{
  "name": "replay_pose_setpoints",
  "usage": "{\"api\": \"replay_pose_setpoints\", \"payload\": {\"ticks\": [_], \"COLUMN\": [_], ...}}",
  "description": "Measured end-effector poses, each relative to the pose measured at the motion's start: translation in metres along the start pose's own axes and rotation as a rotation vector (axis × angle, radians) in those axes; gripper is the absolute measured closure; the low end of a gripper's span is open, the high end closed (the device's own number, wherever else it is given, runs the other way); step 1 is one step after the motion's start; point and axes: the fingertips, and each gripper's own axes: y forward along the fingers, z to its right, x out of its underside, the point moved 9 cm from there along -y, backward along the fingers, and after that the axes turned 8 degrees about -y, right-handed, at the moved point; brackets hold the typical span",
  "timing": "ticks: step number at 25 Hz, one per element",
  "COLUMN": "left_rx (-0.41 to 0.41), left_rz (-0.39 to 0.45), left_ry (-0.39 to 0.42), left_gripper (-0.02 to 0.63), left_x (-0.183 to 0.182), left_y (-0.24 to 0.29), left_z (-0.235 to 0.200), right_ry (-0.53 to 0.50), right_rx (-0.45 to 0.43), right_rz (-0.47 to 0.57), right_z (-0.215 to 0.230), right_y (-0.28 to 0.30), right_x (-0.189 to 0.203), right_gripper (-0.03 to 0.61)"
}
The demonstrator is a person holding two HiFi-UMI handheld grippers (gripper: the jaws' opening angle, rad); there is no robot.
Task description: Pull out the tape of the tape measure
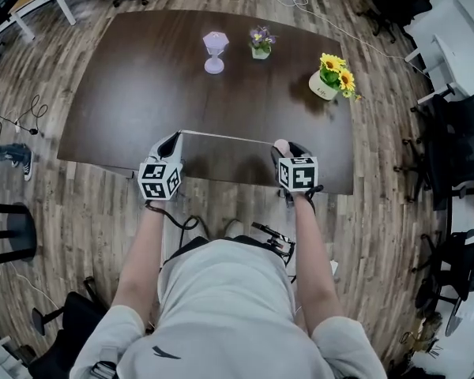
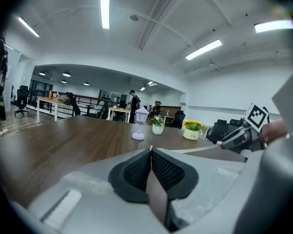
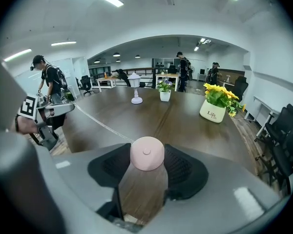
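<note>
A round pink tape measure (image 3: pixel 147 153) sits between the pads of my right gripper (image 3: pixel 147 161), which is shut on it. Its thin white tape (image 1: pixel 225 136) is drawn out and stretches to the left, just above the near part of the dark wooden table (image 1: pixel 134 93). My left gripper (image 2: pixel 150 154) is shut, and the tape's end is pinched between its pads. In the head view the left gripper (image 1: pixel 171 144) and right gripper (image 1: pixel 283 148) hang side by side near the table's front edge. The tape (image 3: pixel 95 121) runs across to the left gripper (image 3: pixel 56 108).
A lilac goblet-shaped lamp (image 1: pixel 215 51), a small pot of purple flowers (image 1: pixel 260 43) and a white pot of sunflowers (image 1: pixel 332 77) stand at the far side of the table. Black office chairs (image 1: pixel 458 144) stand to the right. Several people stand in the background (image 3: pixel 48 84).
</note>
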Motion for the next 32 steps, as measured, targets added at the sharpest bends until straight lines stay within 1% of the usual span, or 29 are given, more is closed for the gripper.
{"api": "replay_pose_setpoints", "payload": {"ticks": [7,13,17,21,25,30,32], "left_rx": [-0.023,-0.055,-0.067,-0.077,-0.083,-0.092,-0.094], "left_rz": [-0.123,-0.209,-0.224,-0.254,-0.278,-0.287,-0.283], "left_ry": [-0.010,0.005,0.015,0.050,0.065,0.087,0.079], "left_gripper": [0.600,0.600,0.600,0.600,0.600,0.600,0.596], "left_x": [0.035,0.050,0.048,0.047,0.045,0.047,0.047], "left_y": [0.025,0.052,0.065,0.075,0.078,0.081,0.083], "left_z": [-0.011,-0.020,-0.021,-0.020,-0.021,-0.020,-0.021], "right_ry": [0.001,0.006,0.023,0.029,0.049,0.076,0.083], "right_rx": [0.027,0.051,0.049,0.044,0.021,-0.002,-0.001], "right_rz": [-0.074,-0.126,-0.143,-0.169,-0.188,-0.178,-0.166], "right_z": [0.004,0.010,0.015,0.019,0.020,0.022,0.023], "right_y": [0.040,0.072,0.085,0.093,0.097,0.097,0.098], "right_x": [0.019,0.024,0.025,0.025,0.027,0.028,0.030], "right_gripper": [0.362,0.362,0.362,0.362,0.362,0.359,0.358]}}
